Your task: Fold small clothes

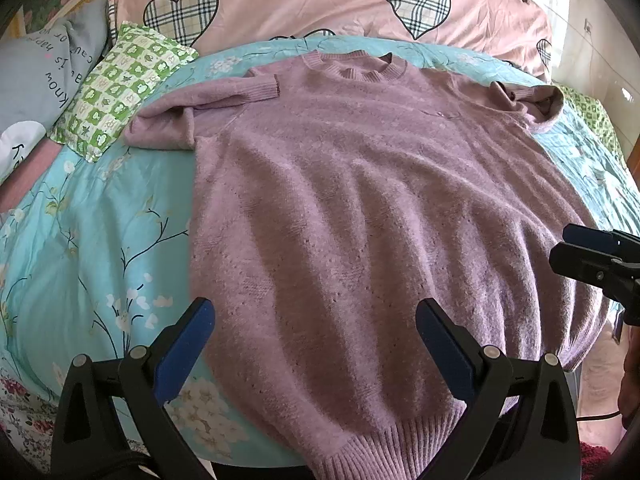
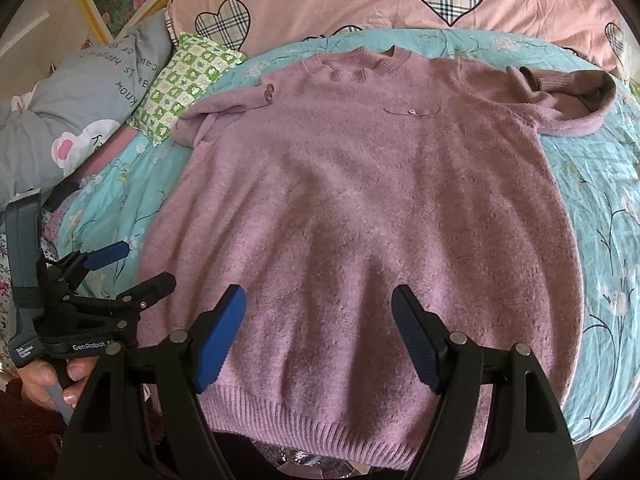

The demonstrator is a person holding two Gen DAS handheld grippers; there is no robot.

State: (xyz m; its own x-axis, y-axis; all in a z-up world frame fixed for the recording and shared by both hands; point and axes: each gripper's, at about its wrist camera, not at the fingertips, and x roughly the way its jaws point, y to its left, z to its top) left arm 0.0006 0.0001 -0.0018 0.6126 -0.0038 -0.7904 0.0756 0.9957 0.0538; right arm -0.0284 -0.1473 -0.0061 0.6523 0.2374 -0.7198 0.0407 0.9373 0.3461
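- Mauve fuzzy knit sweater lies flat, front up, on the turquoise floral bedspread, collar towards the pink heart-print quilt, both sleeves folded in by the shoulders.
- My left claw is spread wide above the hem's left corner, holding nothing.
- My right claw is spread too, over the hem's middle, empty.
- A green checked pillow sits near the left sleeve.
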